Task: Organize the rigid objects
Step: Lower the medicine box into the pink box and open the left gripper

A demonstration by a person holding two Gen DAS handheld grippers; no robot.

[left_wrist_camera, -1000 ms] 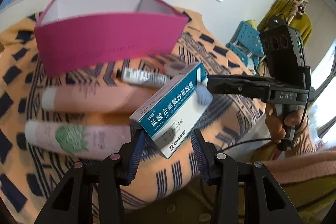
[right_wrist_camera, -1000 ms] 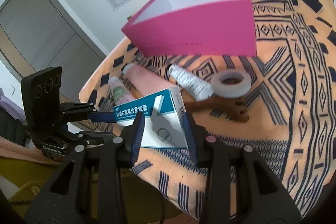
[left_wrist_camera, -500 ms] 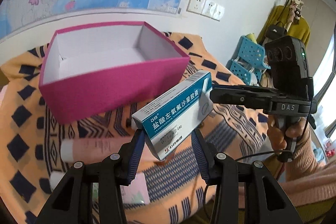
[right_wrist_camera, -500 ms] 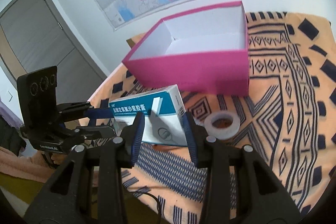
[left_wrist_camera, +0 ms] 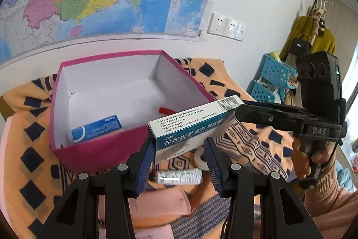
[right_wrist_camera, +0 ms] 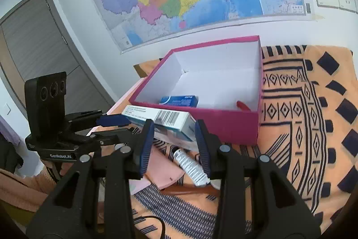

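A teal and white medicine box (left_wrist_camera: 190, 127) is held in the air between both grippers, just in front of the open pink box (left_wrist_camera: 100, 149). My left gripper (left_wrist_camera: 179, 149) is shut on its near end. My right gripper (right_wrist_camera: 174, 133) is shut on its other end; the medicine box also shows there (right_wrist_camera: 165, 119). The pink box (right_wrist_camera: 223, 124) holds a blue carton (left_wrist_camera: 97, 128) (right_wrist_camera: 179, 101) and a small red item (left_wrist_camera: 165, 109) (right_wrist_camera: 242, 105).
On the orange patterned cloth (right_wrist_camera: 313, 127) below the held box lie a white tube (left_wrist_camera: 179, 176) (right_wrist_camera: 192, 168), a roll of white tape (left_wrist_camera: 199, 157) and pink tubes (left_wrist_camera: 156, 203) (right_wrist_camera: 165, 171). A wall with a map stands behind the pink box.
Both grippers have lifted the medicine box up off the cloth and carried it toward the pink box. The inside of the pink box has come into view.
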